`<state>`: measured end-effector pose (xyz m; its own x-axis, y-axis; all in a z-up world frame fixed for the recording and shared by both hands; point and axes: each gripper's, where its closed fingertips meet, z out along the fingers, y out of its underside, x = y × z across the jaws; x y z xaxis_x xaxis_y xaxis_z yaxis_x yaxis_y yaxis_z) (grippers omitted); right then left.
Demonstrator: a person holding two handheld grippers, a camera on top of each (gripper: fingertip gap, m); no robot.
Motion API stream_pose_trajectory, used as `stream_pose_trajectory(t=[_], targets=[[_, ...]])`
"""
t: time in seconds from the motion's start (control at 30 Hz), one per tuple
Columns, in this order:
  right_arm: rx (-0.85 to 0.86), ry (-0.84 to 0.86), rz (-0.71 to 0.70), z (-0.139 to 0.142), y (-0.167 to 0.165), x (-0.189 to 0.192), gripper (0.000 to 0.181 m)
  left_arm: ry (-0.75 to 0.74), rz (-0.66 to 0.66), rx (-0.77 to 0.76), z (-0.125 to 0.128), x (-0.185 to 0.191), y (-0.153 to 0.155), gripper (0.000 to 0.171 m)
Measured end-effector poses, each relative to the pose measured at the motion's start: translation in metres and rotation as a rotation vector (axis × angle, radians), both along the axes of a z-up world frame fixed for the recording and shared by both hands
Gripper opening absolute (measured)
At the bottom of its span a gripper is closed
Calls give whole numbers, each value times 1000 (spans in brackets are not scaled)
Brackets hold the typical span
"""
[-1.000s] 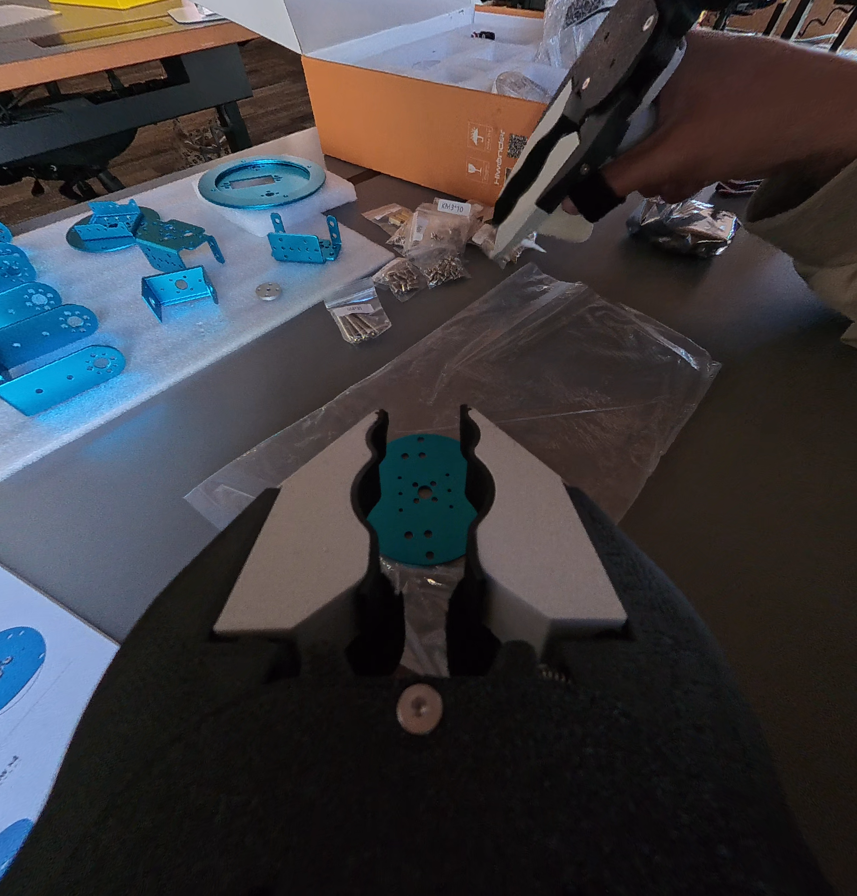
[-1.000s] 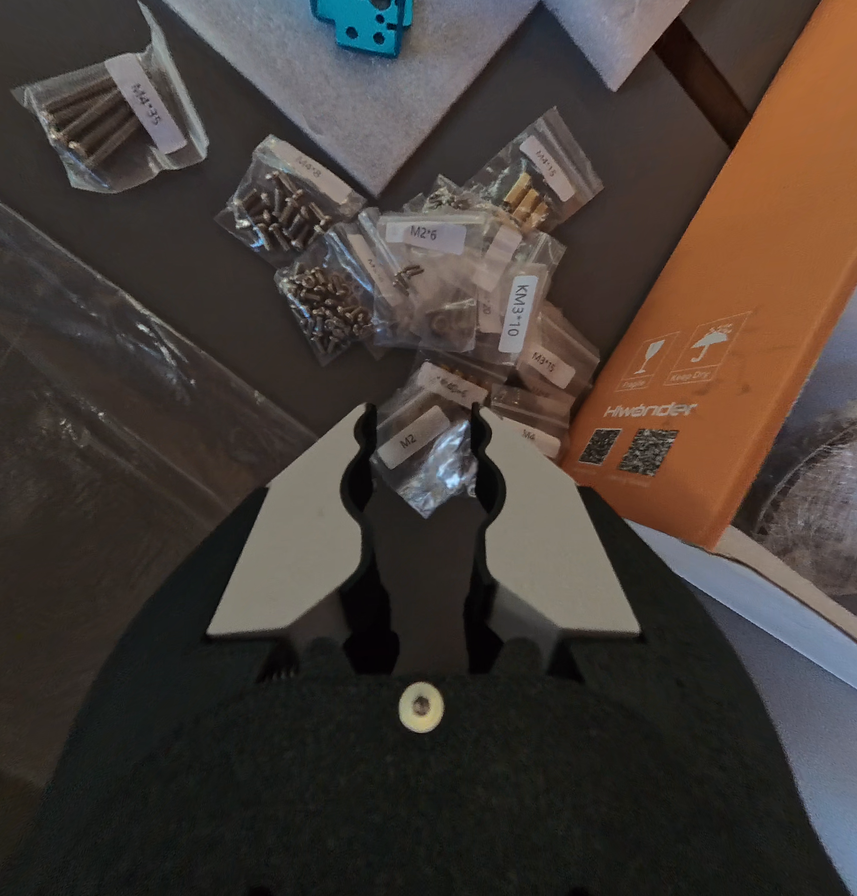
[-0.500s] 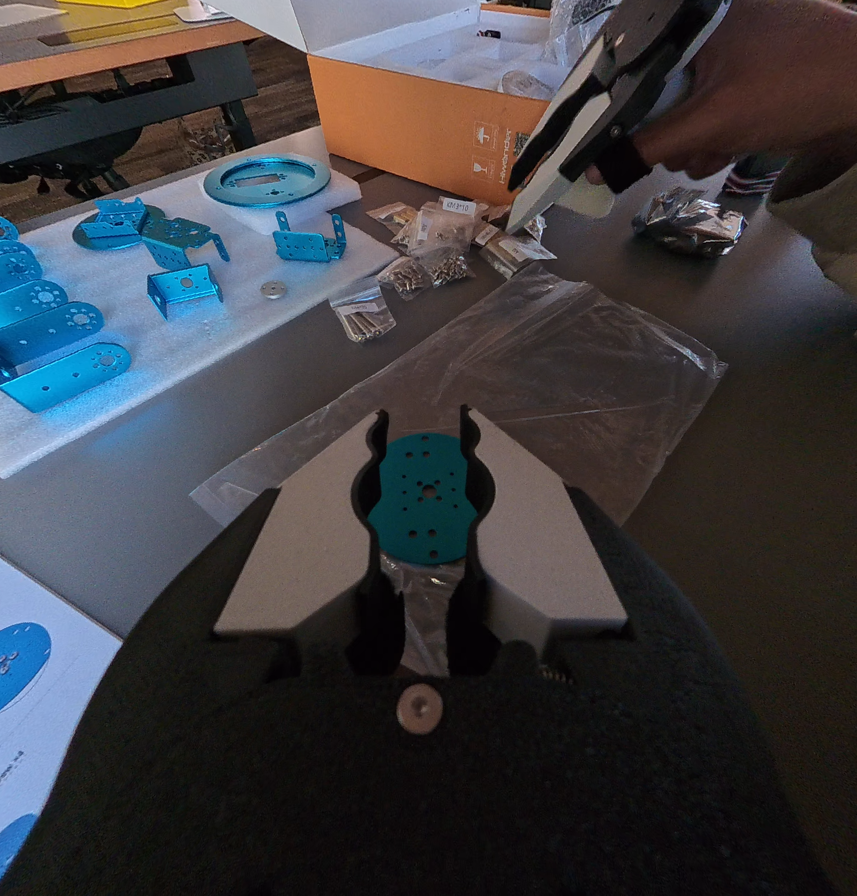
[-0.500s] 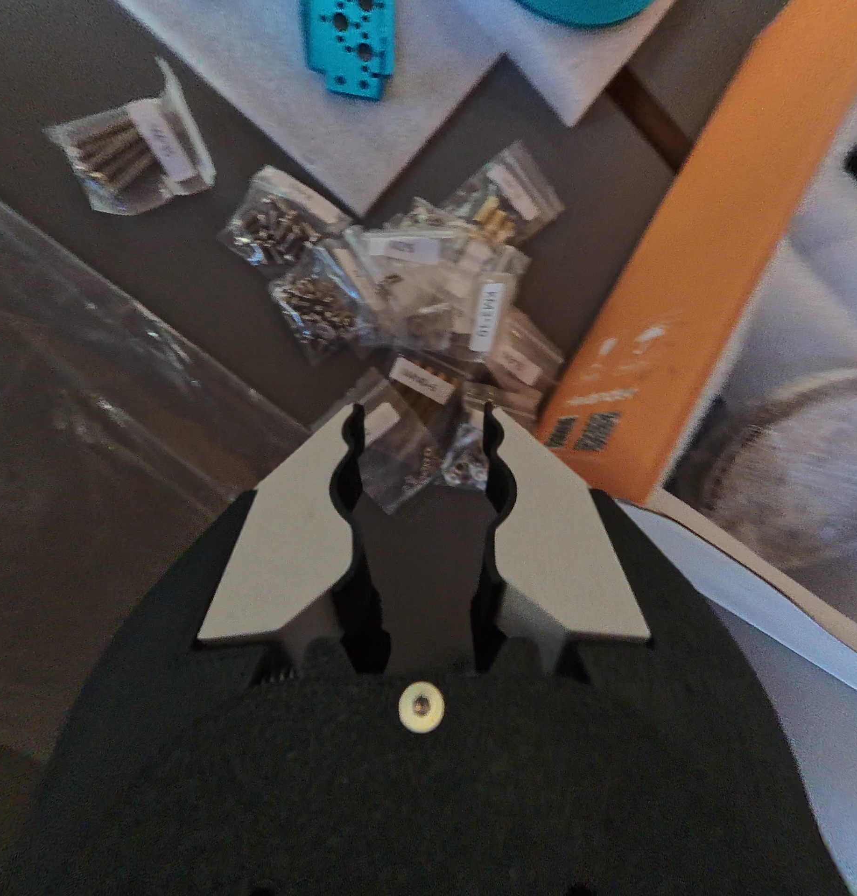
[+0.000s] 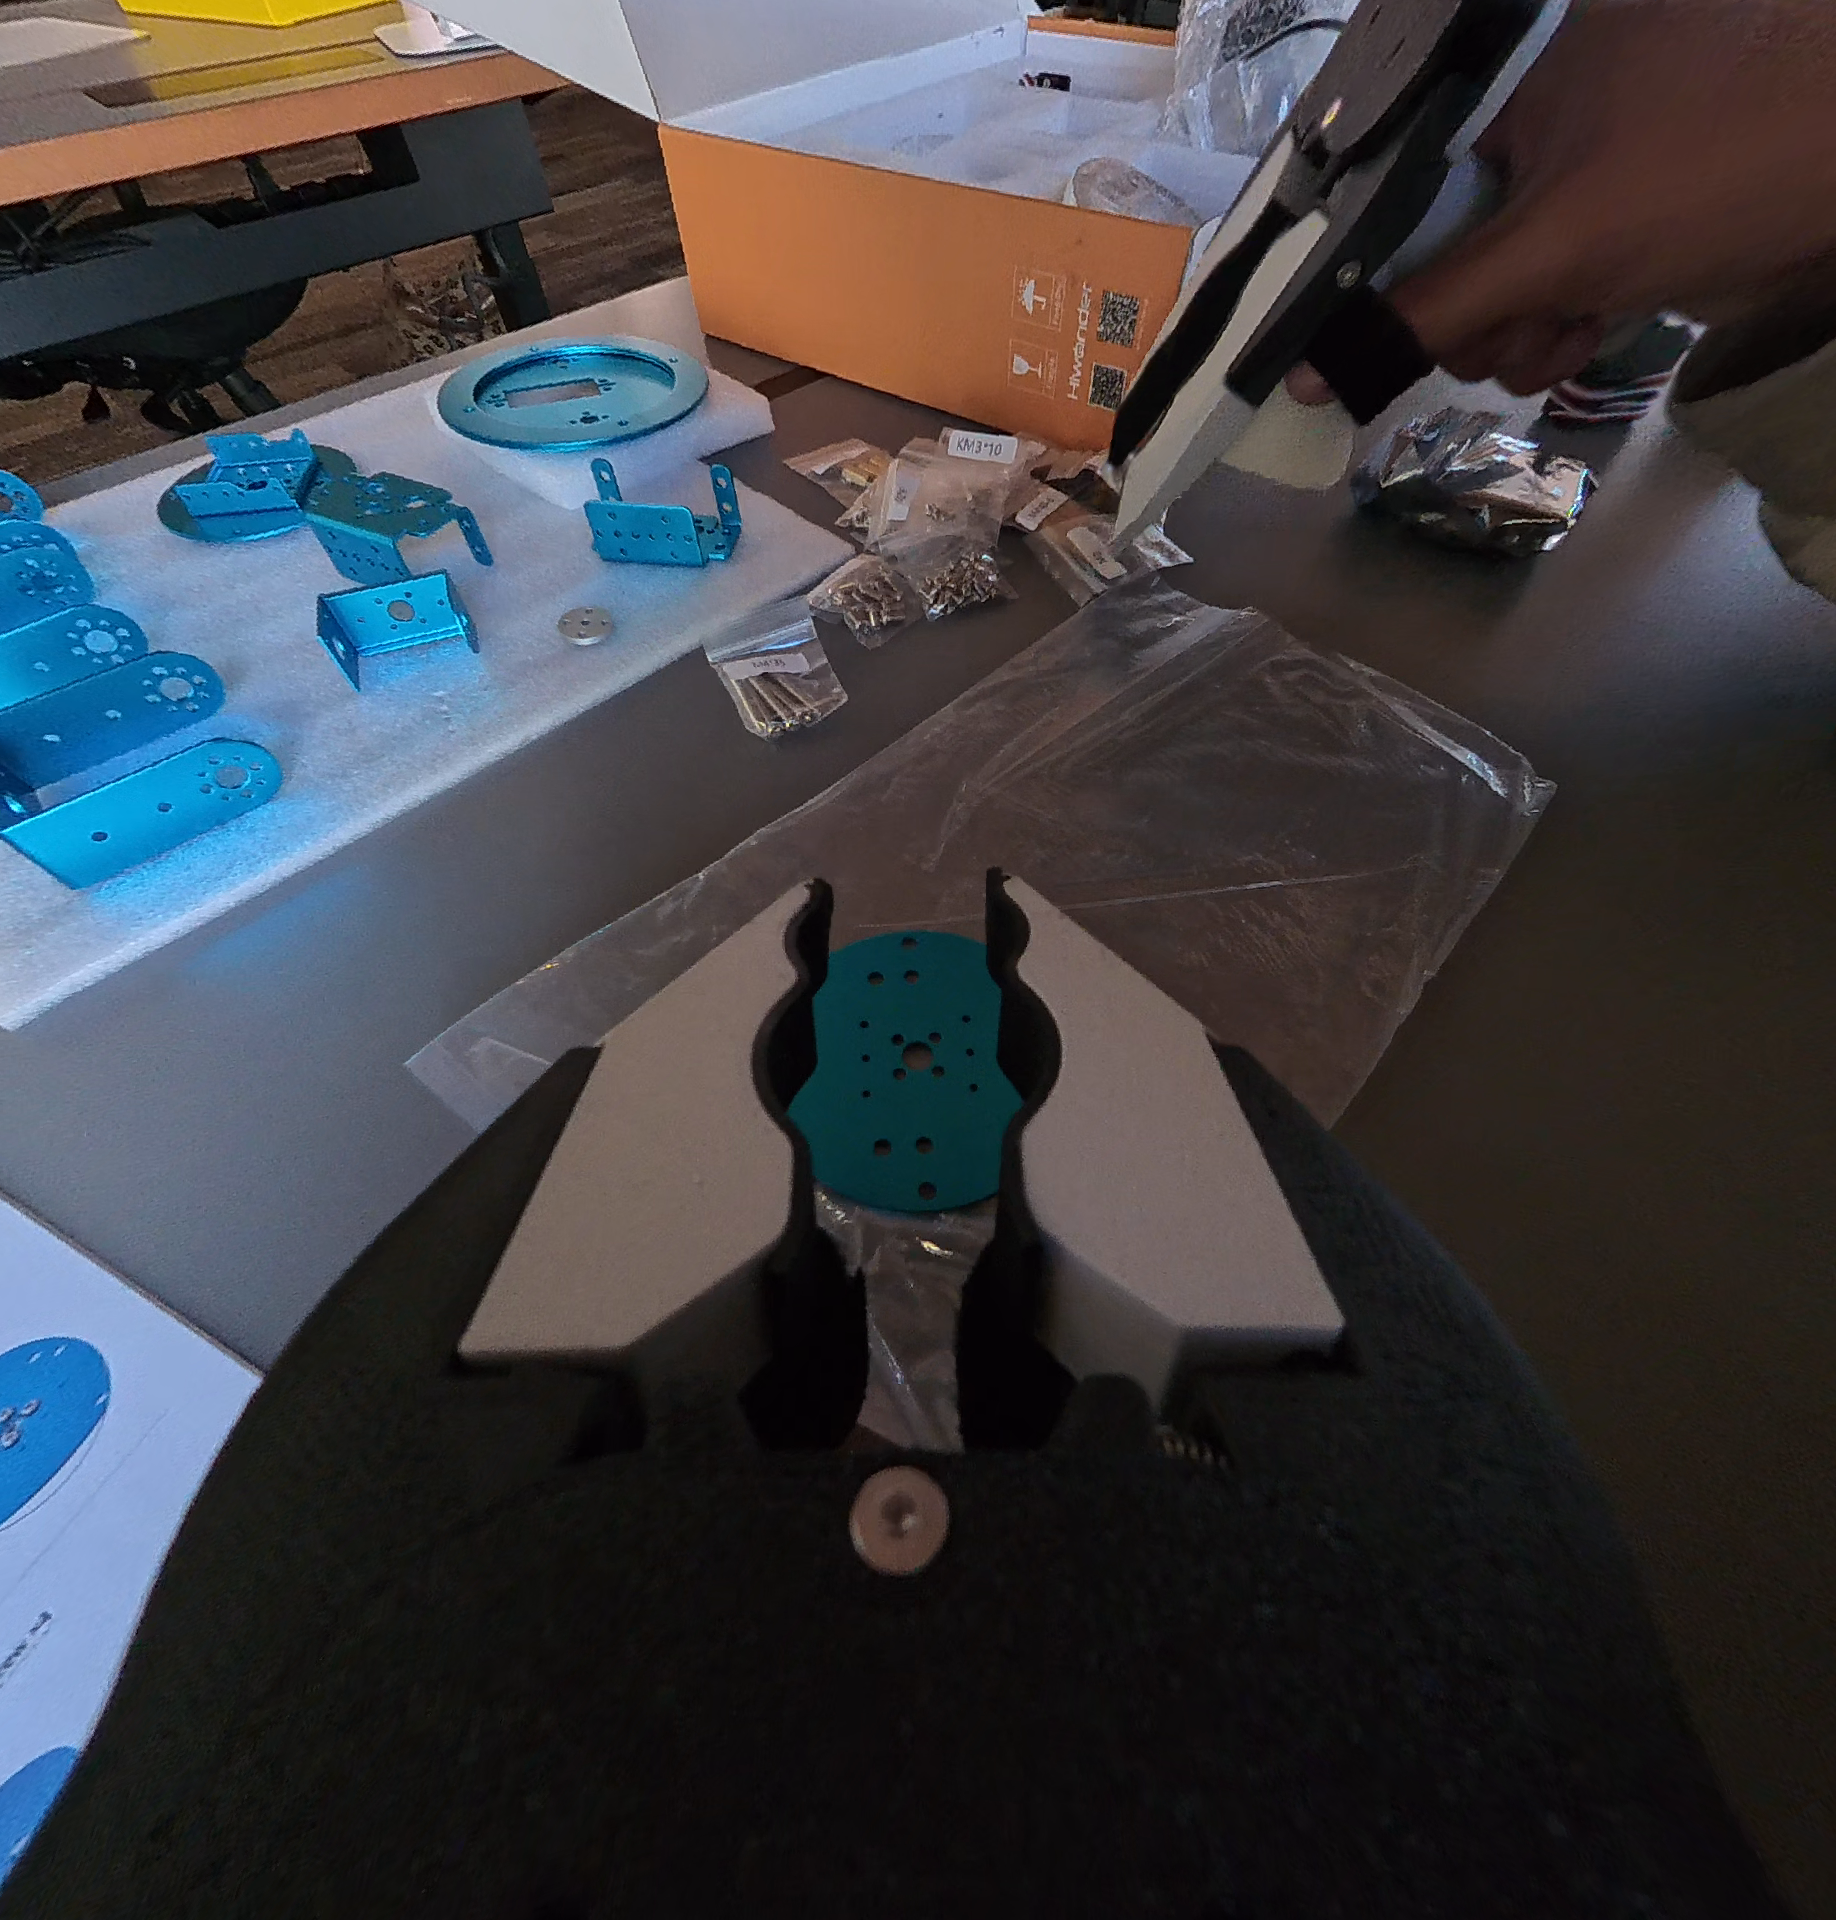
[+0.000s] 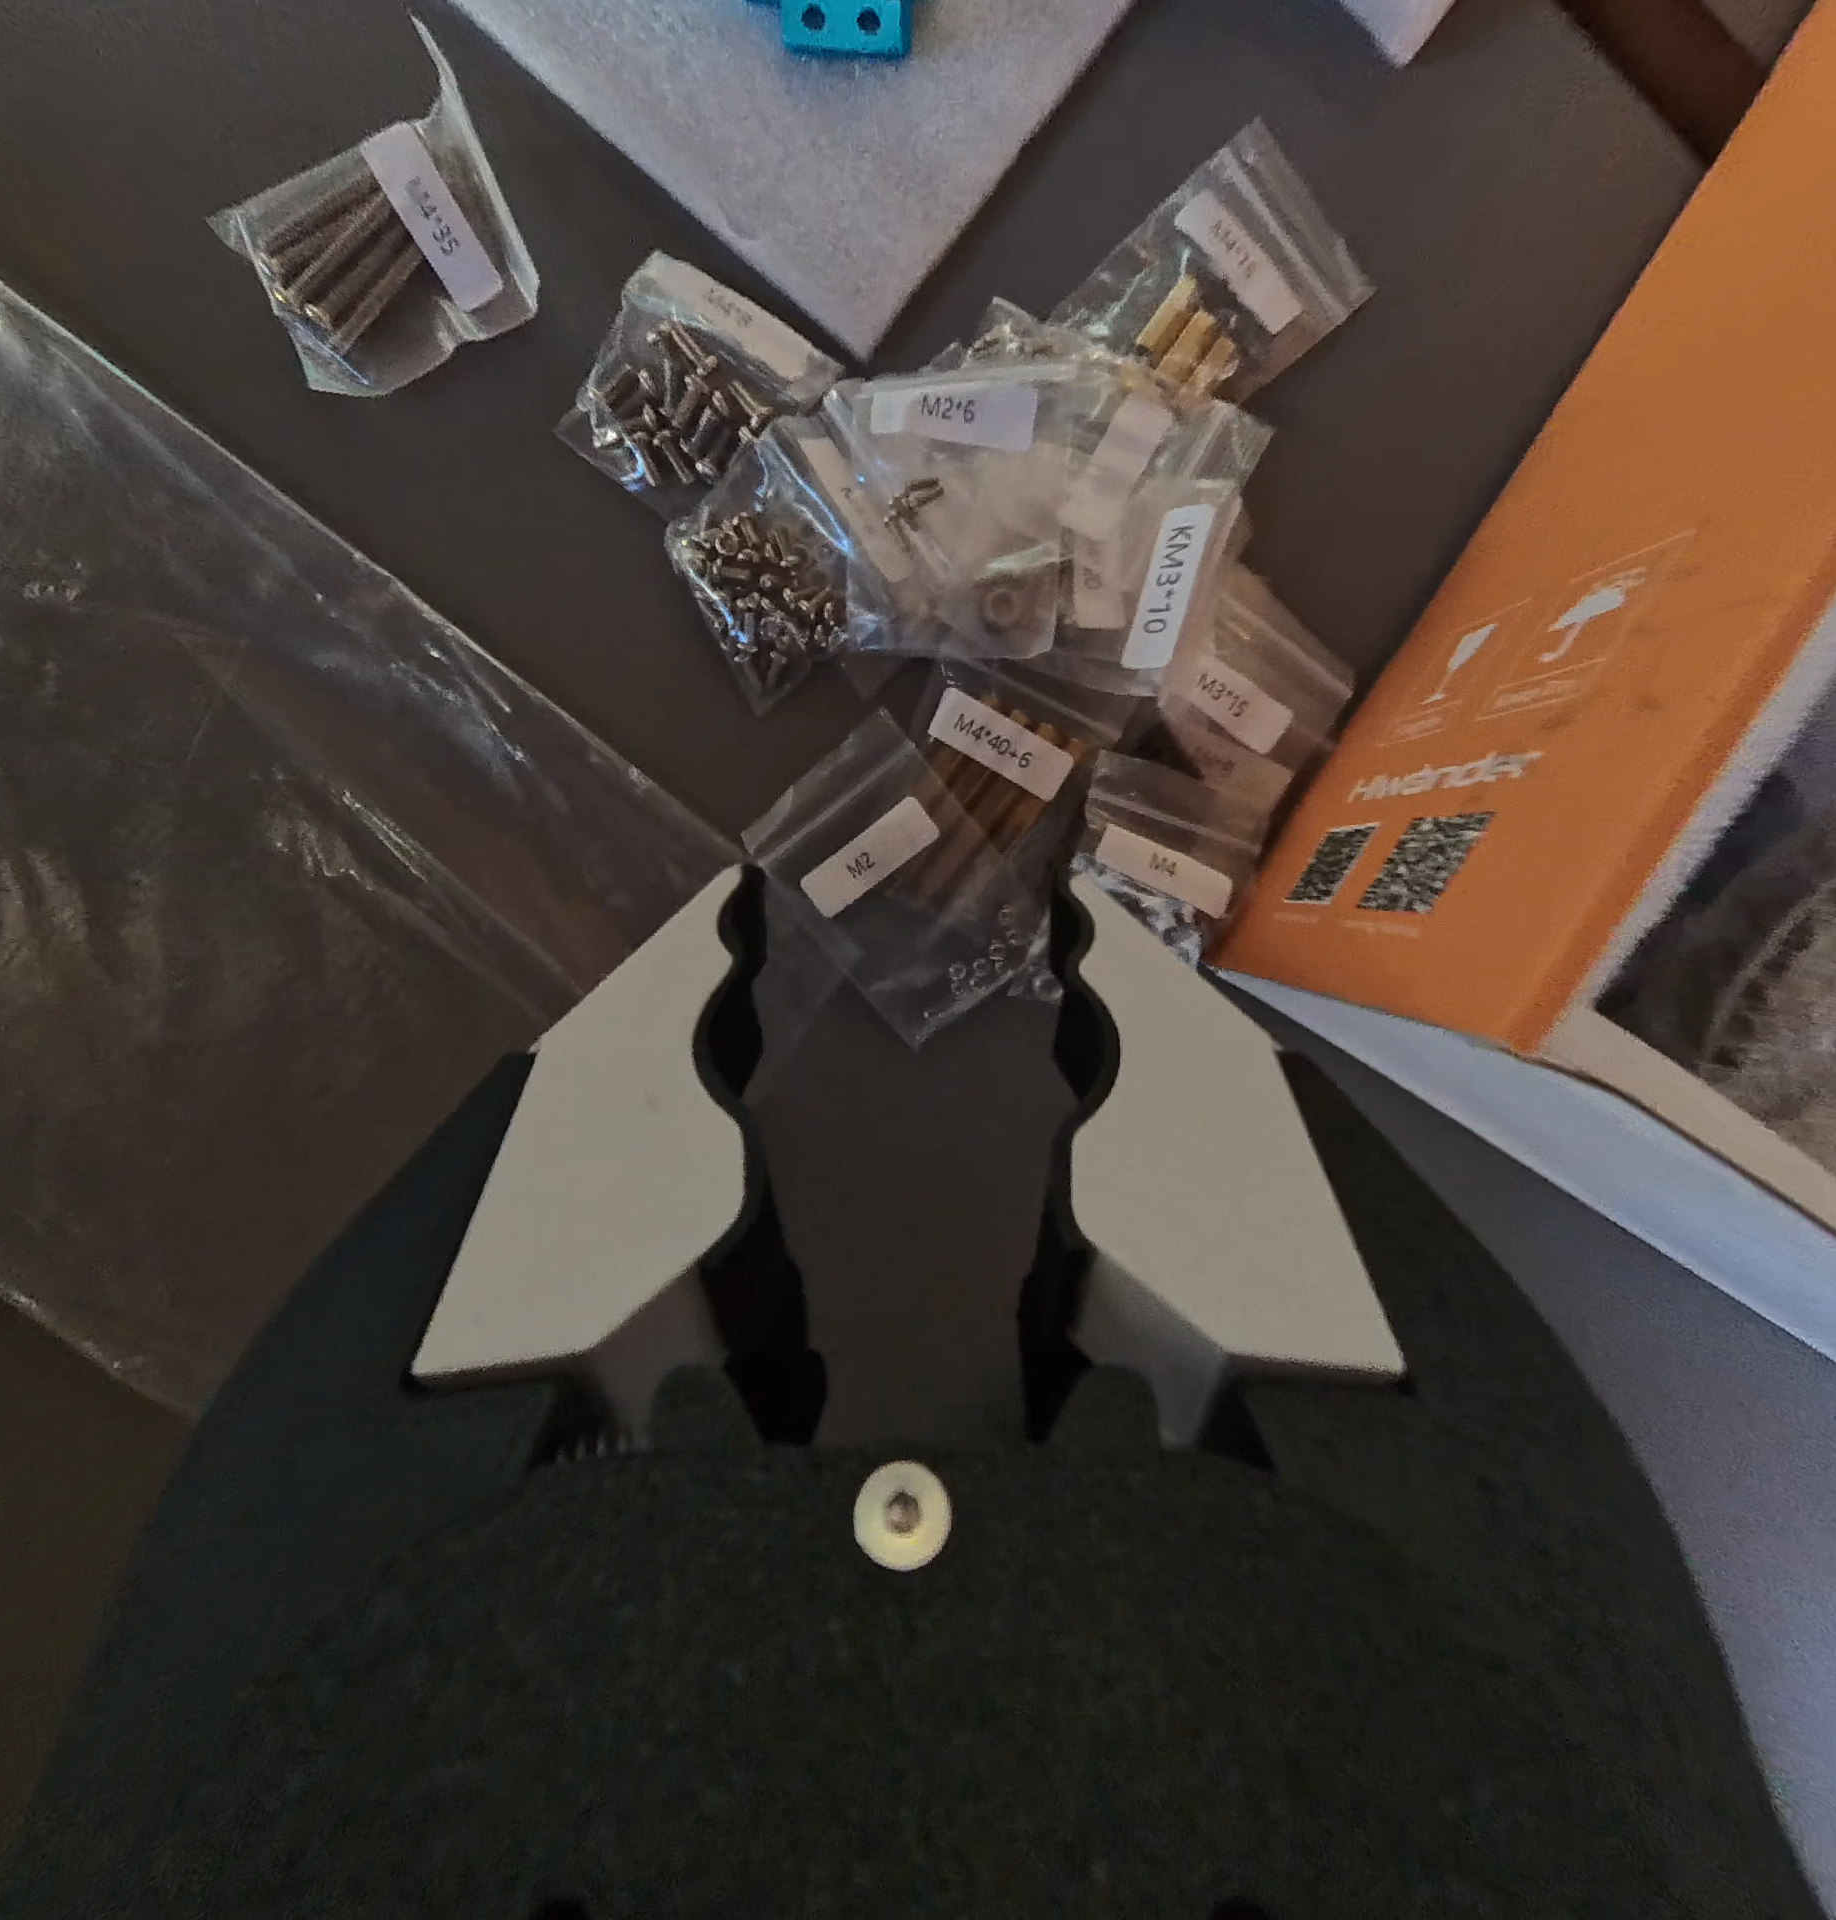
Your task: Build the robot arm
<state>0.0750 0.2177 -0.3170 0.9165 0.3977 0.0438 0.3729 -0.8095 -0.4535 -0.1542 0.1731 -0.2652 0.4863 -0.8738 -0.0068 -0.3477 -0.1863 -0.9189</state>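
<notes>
My left gripper is shut on a teal round plate with holes and holds it flat over a large clear plastic bag. My right gripper is open, its tips low over a small clear bag of tiny nuts that lies at the near edge of a pile of small screw bags. The fingers stand on either side of the bag without gripping it. The right gripper also shows far right in the left wrist view, held by a hand and pointing down at the pile.
An orange box stands open just right of the pile. A white foam sheet on the left carries several blue brackets and a blue ring. A bag of long screws, a foil bag and a printed sheet lie around. Tip to tip, the grippers are about 25 cm apart.
My right gripper had the small bag of nuts pinched and lifted; it has since come back down, opened wider and let it go. My left gripper has stayed still.
</notes>
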Motion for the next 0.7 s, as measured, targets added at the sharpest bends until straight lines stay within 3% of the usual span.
stream_pose_trajectory(t=[0.2,0.47,0.7], targets=[[94,92,26,16,10,-11,50,5,0,3,-1,0,0,30],[148,127,87,14,16,-31,42,24,43,-16,-4,-6,6,30],[155,66,116,13,13,-30,40,14,83,-65,-7,-13,14,30]])
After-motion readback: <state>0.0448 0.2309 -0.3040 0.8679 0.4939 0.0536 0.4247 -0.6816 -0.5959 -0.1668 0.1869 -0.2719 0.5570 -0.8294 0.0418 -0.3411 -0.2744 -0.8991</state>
